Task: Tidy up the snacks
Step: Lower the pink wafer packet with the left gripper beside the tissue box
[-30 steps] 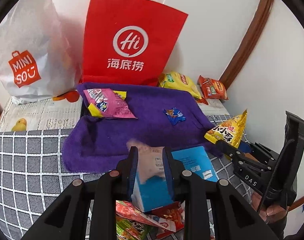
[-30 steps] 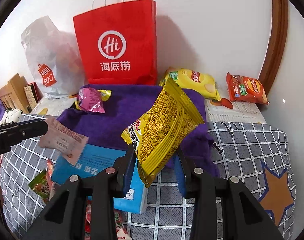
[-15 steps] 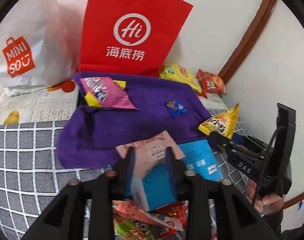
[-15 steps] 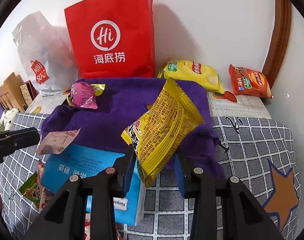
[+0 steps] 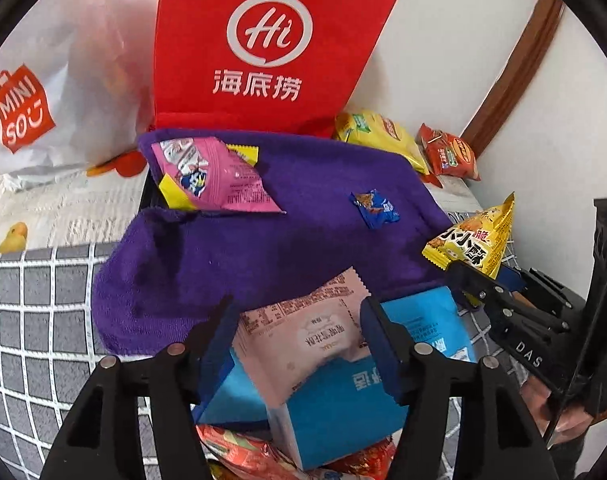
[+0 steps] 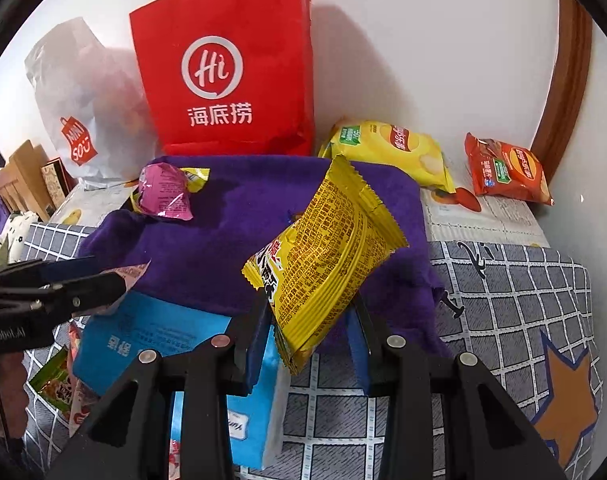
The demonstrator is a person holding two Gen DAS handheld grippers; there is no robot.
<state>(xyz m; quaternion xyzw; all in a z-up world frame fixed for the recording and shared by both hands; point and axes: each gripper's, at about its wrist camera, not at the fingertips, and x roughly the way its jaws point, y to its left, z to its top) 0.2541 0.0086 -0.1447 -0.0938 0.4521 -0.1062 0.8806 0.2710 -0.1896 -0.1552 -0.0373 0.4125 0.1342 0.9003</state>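
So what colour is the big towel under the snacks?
Purple. The towel shows best in the right wrist view.

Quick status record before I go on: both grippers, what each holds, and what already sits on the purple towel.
left gripper: jaws have just been opening, pale pink packet loose between them, lying on the blue box
right gripper: shut on yellow snack bag, held above the towel's near edge
purple towel: pink snack bag at far left, small blue packet toward right
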